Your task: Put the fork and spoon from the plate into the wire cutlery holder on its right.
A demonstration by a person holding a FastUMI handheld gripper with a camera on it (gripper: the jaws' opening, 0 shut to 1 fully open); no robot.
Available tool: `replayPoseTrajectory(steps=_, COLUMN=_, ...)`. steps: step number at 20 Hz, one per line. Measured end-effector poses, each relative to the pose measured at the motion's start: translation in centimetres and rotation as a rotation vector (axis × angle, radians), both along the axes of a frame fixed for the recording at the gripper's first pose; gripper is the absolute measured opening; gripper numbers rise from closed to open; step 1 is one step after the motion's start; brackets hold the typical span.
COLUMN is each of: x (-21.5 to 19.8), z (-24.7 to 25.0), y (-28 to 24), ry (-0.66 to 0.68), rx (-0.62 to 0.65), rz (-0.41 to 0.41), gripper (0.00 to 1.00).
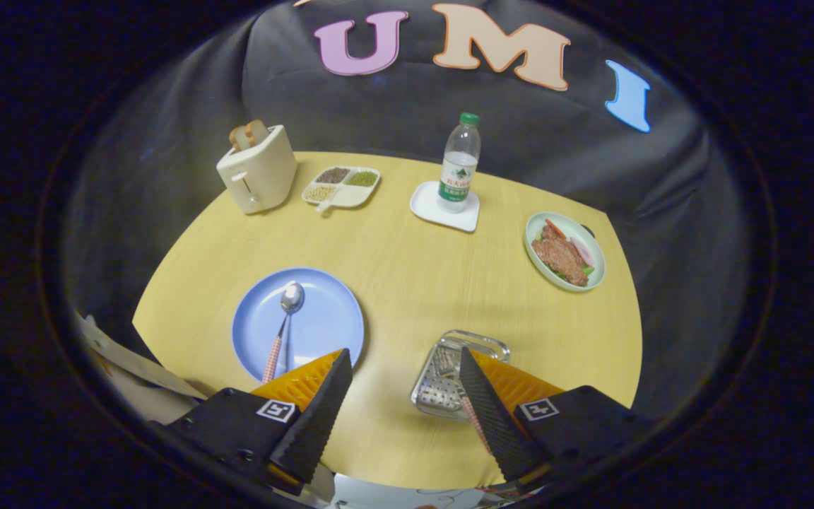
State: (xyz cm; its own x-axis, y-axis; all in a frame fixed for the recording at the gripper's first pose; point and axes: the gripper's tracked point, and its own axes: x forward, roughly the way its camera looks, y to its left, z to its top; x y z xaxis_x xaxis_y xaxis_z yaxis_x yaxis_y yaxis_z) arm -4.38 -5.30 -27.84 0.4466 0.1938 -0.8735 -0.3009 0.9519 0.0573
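A blue plate [322,318] lies on the yellow table, just ahead of my left finger. On the plate rests a spoon [284,318] with a red-checked handle, its bowl pointing away from me. The perforated metal cutlery holder [442,375] stands to the plate's right, partly hidden behind my right finger. A red-checked handle [475,422], seemingly the fork's, sticks out of the holder beside that finger; its head is hidden. My gripper [404,353] hovers above the table's near edge, open wide, with only bare table between its fingers.
A cream toaster [258,170] and a divided dish of beans [342,186] stand at the far left. A water bottle [459,162] stands on a white coaster [446,205] at the back. A green plate of meat [564,251] is at the far right.
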Motion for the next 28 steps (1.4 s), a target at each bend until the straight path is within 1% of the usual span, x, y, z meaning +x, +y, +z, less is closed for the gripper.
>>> replayPoseTrajectory(steps=5, x=-1.0, z=0.1, y=4.7, ry=-0.107, rx=0.085, rz=-0.066, gripper=0.98)
replayPoseTrajectory(steps=7, x=-1.5, z=-0.6, y=6.3, ry=-0.127, rx=0.098, rz=-0.073, gripper=0.98)
replayPoseTrajectory(steps=11, x=-3.3, z=-3.1, y=9.8, ry=-0.121, rx=0.108, rz=-0.041, gripper=0.98)
replayPoseTrajectory(steps=14, x=-4.5, z=-5.0, y=12.0, ry=-0.098, rx=0.090, rz=-0.004, gripper=0.98)
replayPoseTrajectory(steps=17, x=-4.9, z=-6.4, y=13.5, ry=-0.090, rx=0.069, rz=0.029, gripper=0.98)
replayPoseTrajectory(steps=21, x=-5.9, z=-8.8, y=14.7, ry=-0.036, rx=0.037, rz=0.060, gripper=0.98)
replayPoseTrajectory(steps=25, x=-7.0, z=-10.9, y=15.2, ry=0.019, rx=-0.004, rz=0.105, gripper=0.71)
replayPoseTrajectory(steps=28, x=-7.4, z=-11.7, y=15.5, ry=0.051, rx=-0.019, rz=0.122, gripper=0.51)
